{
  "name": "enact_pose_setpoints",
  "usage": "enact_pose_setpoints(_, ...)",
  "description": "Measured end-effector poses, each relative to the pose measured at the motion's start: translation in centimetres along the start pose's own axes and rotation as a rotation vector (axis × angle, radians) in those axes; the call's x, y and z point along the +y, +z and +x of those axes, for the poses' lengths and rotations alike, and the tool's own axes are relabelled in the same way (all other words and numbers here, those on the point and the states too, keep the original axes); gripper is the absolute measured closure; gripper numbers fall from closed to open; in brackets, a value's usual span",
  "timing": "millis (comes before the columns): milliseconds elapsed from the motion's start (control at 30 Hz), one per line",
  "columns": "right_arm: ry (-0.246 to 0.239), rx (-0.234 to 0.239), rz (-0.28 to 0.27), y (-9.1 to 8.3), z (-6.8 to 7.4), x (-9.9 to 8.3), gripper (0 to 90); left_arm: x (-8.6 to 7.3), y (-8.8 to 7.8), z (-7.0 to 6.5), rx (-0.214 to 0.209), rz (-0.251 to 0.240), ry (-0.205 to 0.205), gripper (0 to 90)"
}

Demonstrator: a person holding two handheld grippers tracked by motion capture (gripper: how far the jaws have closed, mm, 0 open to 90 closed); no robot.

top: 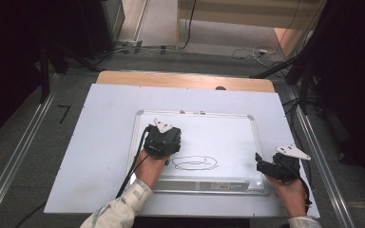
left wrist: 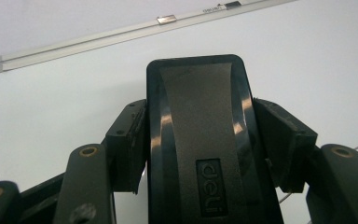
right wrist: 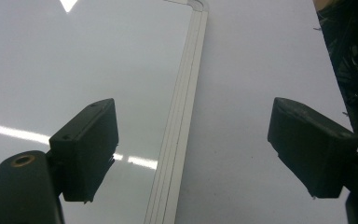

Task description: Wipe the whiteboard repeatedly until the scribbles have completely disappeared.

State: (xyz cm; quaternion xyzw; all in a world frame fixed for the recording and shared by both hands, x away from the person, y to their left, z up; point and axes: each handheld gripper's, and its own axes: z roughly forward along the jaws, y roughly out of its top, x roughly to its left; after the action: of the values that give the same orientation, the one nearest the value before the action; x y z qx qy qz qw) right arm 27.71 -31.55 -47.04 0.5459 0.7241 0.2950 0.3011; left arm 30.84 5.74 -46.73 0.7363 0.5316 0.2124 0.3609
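The left claw (top: pixel 164 141) grips the eraser (left wrist: pixel 204 140) above the whiteboard (top: pixel 228 133), just left of the scribble (top: pixel 195 163). The right claw (top: pixel 266 167), wide open and empty, straddles the whiteboard's right edge. Press the eraser flat and sweep across the scribble.

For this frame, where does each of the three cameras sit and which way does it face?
High view: above the person's side, looking forward and down on the table and whiteboard; both forearms, left gripper, right gripper.
Left gripper view: on the left gripper, looking along its fingers, shut on a black eraser over the whiteboard.
Right gripper view: on the right gripper, open fingers astride the whiteboard's edge.
Shared: all three show the whiteboard.
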Motion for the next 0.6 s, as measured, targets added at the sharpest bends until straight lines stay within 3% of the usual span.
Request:
enact_pose_setpoints(467,-0.002,-0.002,0.004,0.1,0.1,0.0,14.8,-0.4,0.3,-0.7,-0.037,0.048,0.008,40.1)
enact_pose_setpoints(600,-0.004,-0.004,0.005,0.1,0.1,0.0,14.8,-0.5,0.7,-1.1,-0.027,0.069,0.055,40.1)
